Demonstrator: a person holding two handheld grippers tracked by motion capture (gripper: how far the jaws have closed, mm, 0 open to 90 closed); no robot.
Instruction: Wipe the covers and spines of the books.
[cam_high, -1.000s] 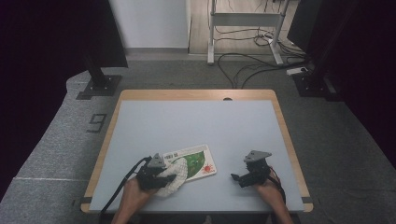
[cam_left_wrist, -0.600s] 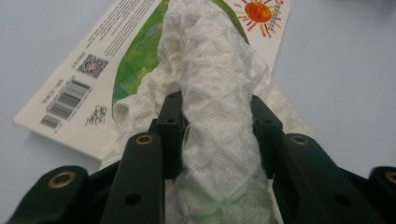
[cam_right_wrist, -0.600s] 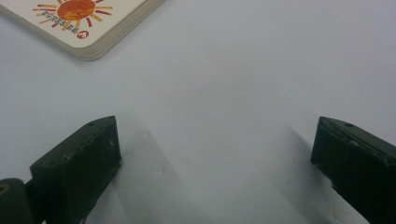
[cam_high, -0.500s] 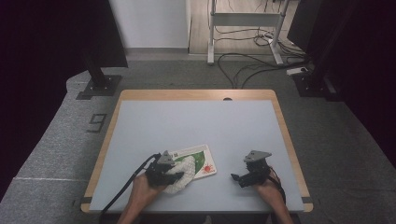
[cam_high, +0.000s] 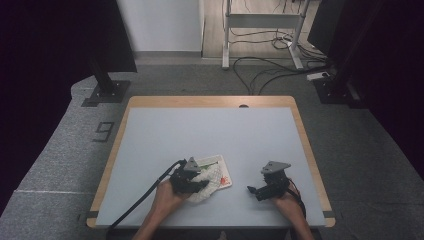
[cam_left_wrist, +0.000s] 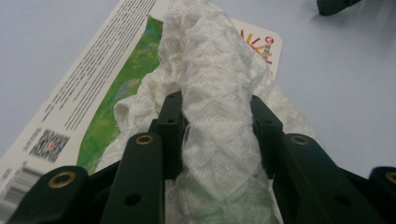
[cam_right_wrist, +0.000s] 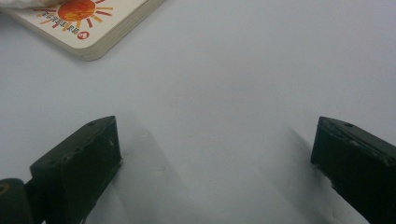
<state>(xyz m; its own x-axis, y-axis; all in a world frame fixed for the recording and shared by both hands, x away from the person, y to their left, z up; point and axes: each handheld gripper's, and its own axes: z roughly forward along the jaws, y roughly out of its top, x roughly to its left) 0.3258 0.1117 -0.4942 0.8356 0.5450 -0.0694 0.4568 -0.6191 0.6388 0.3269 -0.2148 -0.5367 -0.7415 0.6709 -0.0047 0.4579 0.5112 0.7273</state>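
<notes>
A white waffle-weave cloth (cam_left_wrist: 217, 93) lies bunched on a board book (cam_left_wrist: 100, 74) with a green cover and a white border. My left gripper (cam_left_wrist: 217, 123) is shut on a fold of that cloth, both jaws pressing its sides. From above, the left gripper (cam_high: 192, 181) sits over the cloth (cam_high: 210, 182) and the book (cam_high: 224, 172) near the table's front. My right gripper (cam_high: 254, 190) rests on the table to the right of the book, pointing left. Its jaws (cam_right_wrist: 212, 163) stand wide apart with bare table between them. The book's corner with an orange sun (cam_right_wrist: 86, 18) lies ahead of them.
The light grey table (cam_high: 210, 130) has a wooden rim. A black cable (cam_high: 145, 192) trails from the left gripper off the front edge. Dark stands and cables sit on the floor behind the table.
My left gripper has slid to the right across the book, dragging the cloth with it. The right gripper has stayed where it was.
</notes>
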